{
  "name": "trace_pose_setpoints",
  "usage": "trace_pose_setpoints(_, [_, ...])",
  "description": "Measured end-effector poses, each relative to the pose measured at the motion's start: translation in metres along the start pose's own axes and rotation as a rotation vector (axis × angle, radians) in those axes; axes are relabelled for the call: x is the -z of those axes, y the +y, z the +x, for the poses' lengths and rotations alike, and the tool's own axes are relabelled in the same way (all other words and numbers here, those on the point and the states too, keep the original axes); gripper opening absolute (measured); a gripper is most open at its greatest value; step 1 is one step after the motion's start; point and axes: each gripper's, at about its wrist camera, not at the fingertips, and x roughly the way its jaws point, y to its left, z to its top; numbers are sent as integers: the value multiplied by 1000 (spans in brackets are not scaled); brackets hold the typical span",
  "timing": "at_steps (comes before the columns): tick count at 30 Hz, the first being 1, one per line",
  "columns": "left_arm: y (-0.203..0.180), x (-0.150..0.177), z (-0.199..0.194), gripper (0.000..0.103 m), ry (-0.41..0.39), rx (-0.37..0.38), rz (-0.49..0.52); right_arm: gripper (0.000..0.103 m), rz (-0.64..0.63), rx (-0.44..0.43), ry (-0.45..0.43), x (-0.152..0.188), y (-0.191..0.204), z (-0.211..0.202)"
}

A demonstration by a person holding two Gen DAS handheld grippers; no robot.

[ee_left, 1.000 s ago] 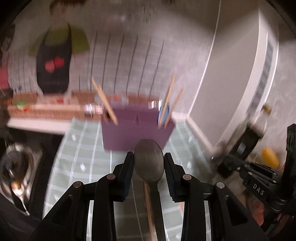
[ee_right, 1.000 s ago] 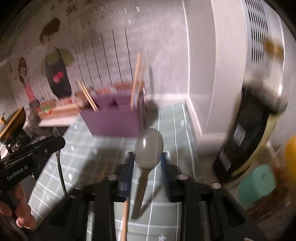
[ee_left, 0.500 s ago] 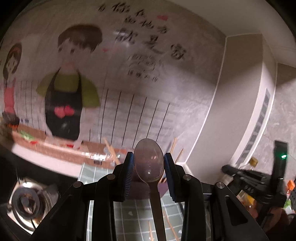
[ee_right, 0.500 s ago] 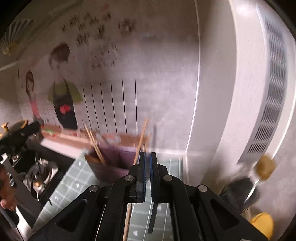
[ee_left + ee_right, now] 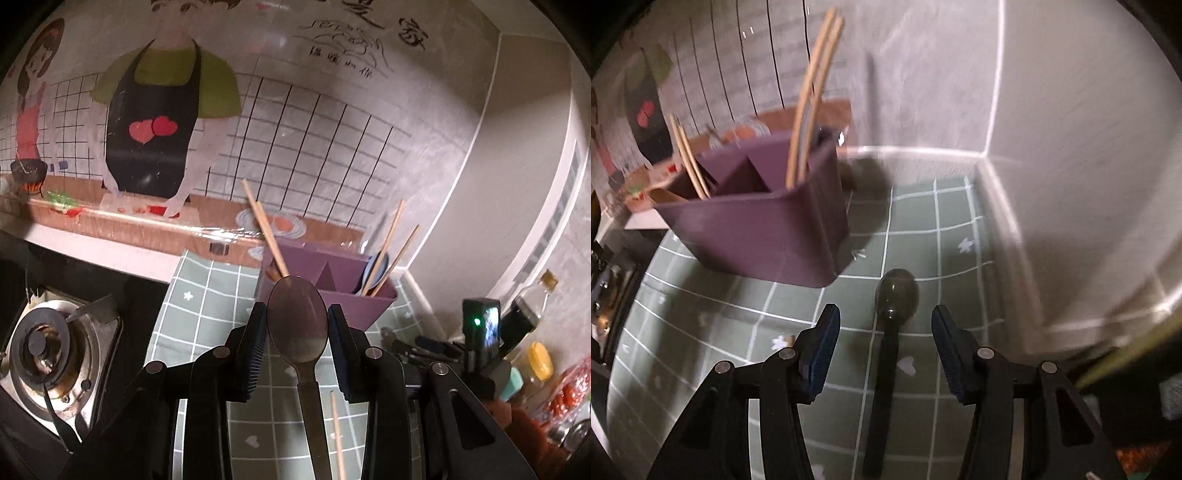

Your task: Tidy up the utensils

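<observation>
My left gripper (image 5: pixel 297 321) is shut on a metal spoon (image 5: pixel 297 314), its bowl upright between the pads and its handle running back toward the camera. Beyond it stands the purple utensil holder (image 5: pixel 369 299) with chopsticks (image 5: pixel 266 229) leaning in its compartments. In the right wrist view my right gripper (image 5: pixel 884 310) hangs low over the green checked mat (image 5: pixel 960 221), jaws opening. A dark spoon (image 5: pixel 897 291) lies flat on the mat between the fingers, clear of both pads. The holder (image 5: pixel 757 221) is close at upper left.
A gas burner (image 5: pixel 40 347) sits left of the mat. One loose chopstick (image 5: pixel 337 435) lies on the mat under my left gripper. Bottles and jars (image 5: pixel 535 362) crowd the right side. The wall corner (image 5: pixel 986 158) closes in right behind the holder.
The right gripper, shut and aimed at the wall half a second ago, has dropped toward the mat and opened over the dark spoon. The left view swung, with the metal spoon staying gripped.
</observation>
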Motion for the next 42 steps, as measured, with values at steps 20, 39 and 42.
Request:
trace_pose_setpoints(20, [6,10,19,34,46,-19,-14,30,28,13,-20,-3,-5,12])
trace_pose_setpoints(39, [-33,-32,-16,34,-84,42,36,30,-25,-32,-359,-11,33,-161])
trace_pose_setpoints(42, [-44,-68,-32,34,-194,47,64,30,-50,-10,-471,-40,41,-194])
